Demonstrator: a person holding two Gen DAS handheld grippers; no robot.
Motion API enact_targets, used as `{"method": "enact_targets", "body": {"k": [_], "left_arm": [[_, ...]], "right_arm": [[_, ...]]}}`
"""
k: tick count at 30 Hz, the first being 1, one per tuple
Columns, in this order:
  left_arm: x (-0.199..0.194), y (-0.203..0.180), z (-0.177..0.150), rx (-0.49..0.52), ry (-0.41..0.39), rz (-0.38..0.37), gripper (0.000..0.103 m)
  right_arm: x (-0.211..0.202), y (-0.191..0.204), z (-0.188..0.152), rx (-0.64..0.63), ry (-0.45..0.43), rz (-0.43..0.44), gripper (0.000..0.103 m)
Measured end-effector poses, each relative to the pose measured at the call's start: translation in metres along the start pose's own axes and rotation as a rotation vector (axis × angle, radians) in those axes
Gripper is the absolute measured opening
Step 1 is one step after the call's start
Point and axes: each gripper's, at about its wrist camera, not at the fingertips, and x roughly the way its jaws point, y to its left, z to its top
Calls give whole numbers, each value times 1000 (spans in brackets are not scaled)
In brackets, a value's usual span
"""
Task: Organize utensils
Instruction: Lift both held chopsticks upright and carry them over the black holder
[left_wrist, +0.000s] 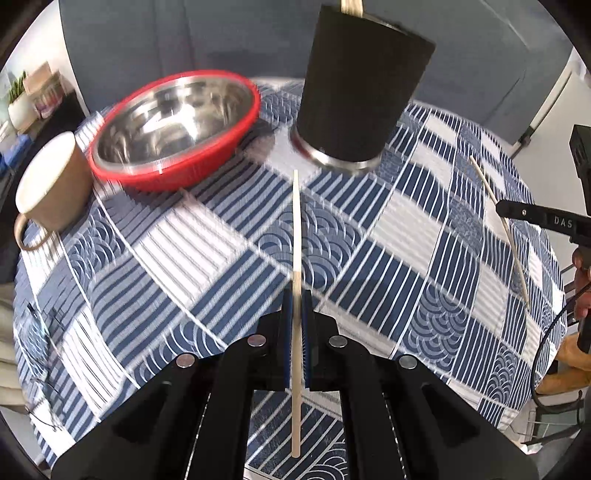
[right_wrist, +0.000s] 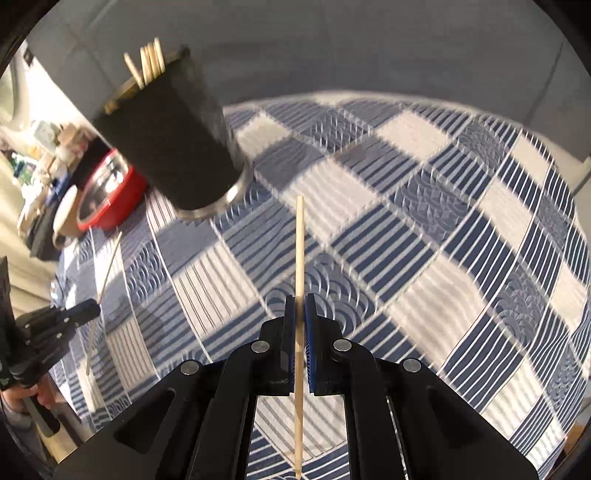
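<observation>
In the left wrist view my left gripper is shut on a wooden chopstick that points toward the black utensil holder ahead. At the right edge my right gripper grips a second chopstick. In the right wrist view that right gripper is shut on its chopstick, above the tablecloth. The black holder stands up and to the left, with several chopsticks sticking out of it. The left gripper and its chopstick show at the left edge.
A red bowl with a steel inside sits left of the holder, and a tan mug stands beside it. A blue and white patterned cloth covers the round table. A person's hand holds the left gripper.
</observation>
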Motion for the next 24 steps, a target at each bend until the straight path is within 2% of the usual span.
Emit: {"method": "enact_targets", "body": {"k": [13,24], "left_arm": [[-56,-11,73,74,-167,89,5],[-97,-24,151,99,-317,99,5]], "right_arm": [[-79,21,82,-51,-228,63,4],[-103,67,136,-158,-314,119,5]]}}
